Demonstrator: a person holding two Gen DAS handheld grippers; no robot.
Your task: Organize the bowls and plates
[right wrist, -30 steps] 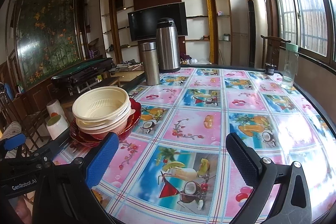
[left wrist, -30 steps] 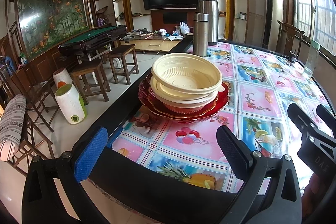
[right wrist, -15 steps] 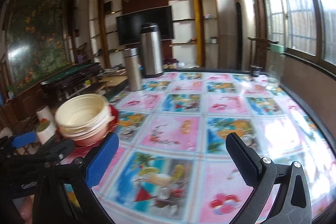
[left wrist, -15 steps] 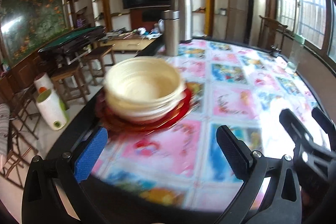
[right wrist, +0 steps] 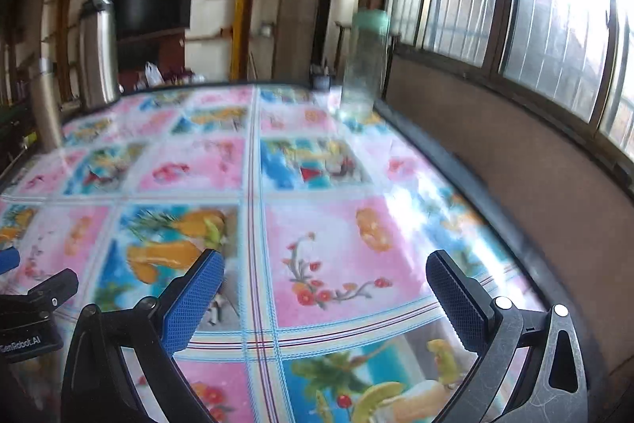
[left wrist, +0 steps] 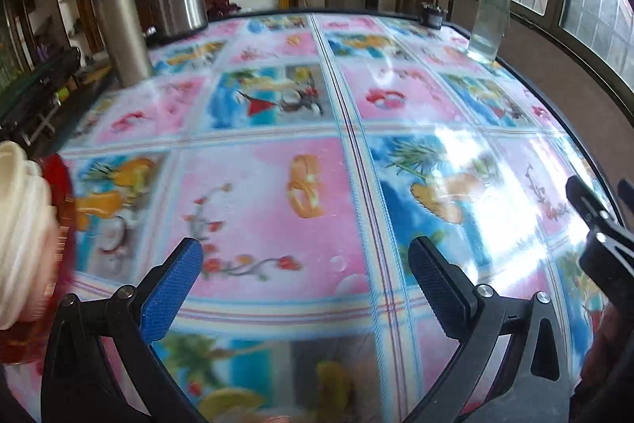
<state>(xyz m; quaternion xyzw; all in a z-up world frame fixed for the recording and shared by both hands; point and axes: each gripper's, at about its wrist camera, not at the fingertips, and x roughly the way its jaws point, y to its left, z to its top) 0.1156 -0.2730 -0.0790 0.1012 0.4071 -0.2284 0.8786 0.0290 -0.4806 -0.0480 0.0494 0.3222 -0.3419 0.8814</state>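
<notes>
While both tongs, left (left wrist: 305, 264) and right (right wrist: 325, 276), hang spread and empty above the glossy fruit-printed tabletop (left wrist: 277, 193), the ribbed cream bowls (left wrist: 20, 232) sit stacked on red glassy plates (left wrist: 59, 185) at its left edge. "GenRobot.AI" is written on the left tongs.

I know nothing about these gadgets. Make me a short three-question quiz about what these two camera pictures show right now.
1. True or false: the left gripper is clamped on a bowl.
2. In the left wrist view, where is the stack of cream bowls? A) far left edge B) centre C) by the window
3. Fill in: the clear bottle has a ____ cap.

Key: 1 false, both it and the right gripper are open and empty; 2 A; 3 green.
</notes>
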